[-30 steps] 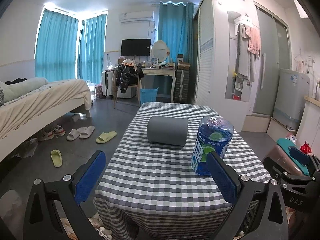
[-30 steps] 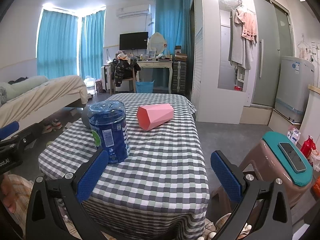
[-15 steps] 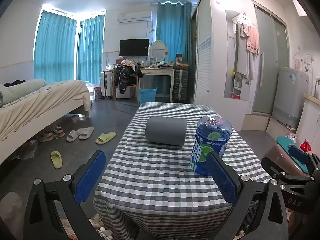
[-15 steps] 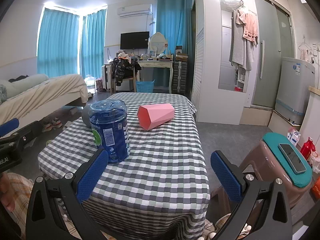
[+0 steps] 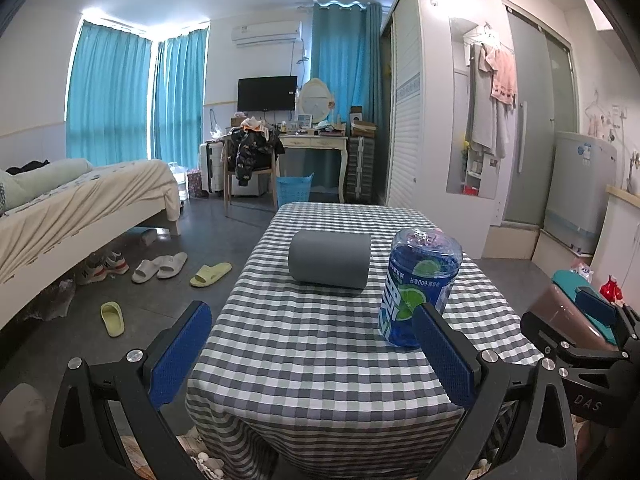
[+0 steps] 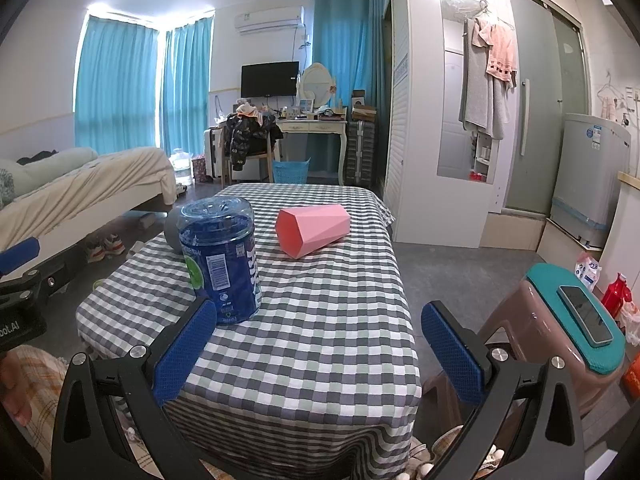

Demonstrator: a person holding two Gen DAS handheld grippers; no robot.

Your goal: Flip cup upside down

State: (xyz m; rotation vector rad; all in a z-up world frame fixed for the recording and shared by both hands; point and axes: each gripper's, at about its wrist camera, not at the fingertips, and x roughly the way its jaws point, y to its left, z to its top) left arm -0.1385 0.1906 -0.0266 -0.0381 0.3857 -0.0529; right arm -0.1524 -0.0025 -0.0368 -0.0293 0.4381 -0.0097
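Note:
A grey cup (image 5: 329, 258) lies on its side across the middle of the checked table (image 5: 320, 344); in the right wrist view only its end (image 6: 173, 233) peeks out behind the blue cup. A pink faceted cup (image 6: 312, 229) also lies on its side, farther back on the table. A clear blue labelled cup (image 5: 420, 285) (image 6: 219, 259) stands near the front with its closed end up. My left gripper (image 5: 311, 354) hangs open before the table's near edge, empty. My right gripper (image 6: 319, 354) is open too, over the near right part of the table, holding nothing.
A brown stool (image 6: 560, 344) with a teal top and a phone (image 6: 585, 313) stands right of the table. A bed (image 5: 72, 204) and slippers (image 5: 160, 268) lie to the left on the floor. A desk, chair and blue basket (image 5: 294, 190) are behind the table. A wardrobe (image 5: 424, 128) rises at right.
Both grippers have shifted only slightly; the views rose a little. No cup has moved and both grippers stay open.

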